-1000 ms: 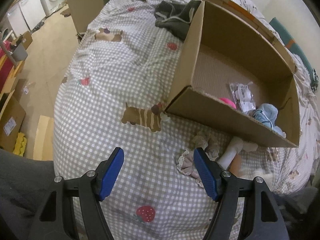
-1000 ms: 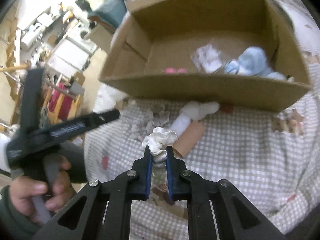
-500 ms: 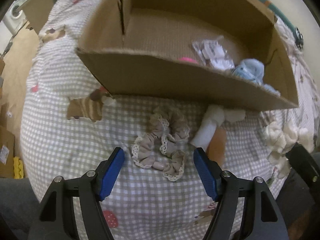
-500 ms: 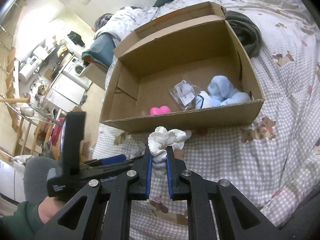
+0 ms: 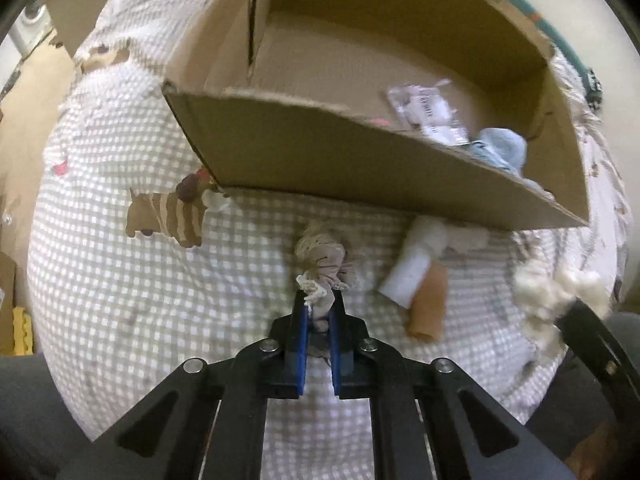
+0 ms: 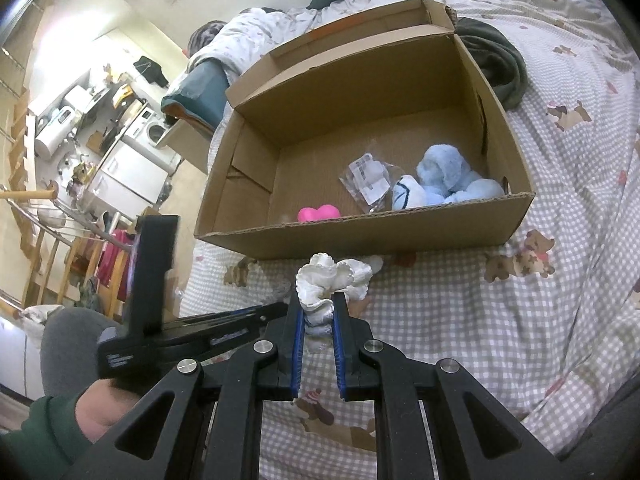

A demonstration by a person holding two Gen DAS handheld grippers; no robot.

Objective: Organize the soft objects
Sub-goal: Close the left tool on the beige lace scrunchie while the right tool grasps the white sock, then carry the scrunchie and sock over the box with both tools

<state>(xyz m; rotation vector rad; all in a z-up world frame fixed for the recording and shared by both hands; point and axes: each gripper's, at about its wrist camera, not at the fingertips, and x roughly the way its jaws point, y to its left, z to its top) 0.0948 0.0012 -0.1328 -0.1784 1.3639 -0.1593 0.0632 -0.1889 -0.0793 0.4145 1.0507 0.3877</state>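
Down comes the left gripper (image 5: pixel 318 312), jaws just snapped onto the beige scrunchie (image 5: pixel 322 258) on the bedspread (image 5: pixel 120 280), right gripper (image 6: pixel 318 316) clamping the white scrunchie (image 6: pixel 332 278); next, lift both toward the box (image 6: pixel 360 236) at twelve o'clock.

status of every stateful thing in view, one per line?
Left hand-held gripper: just closed, shut on beige scrunchie.
Right hand-held gripper: shut on white scrunchie.
Box: open, holding pink heart, packet, blue plush.
Rolled socks: on the bed, outside the box.
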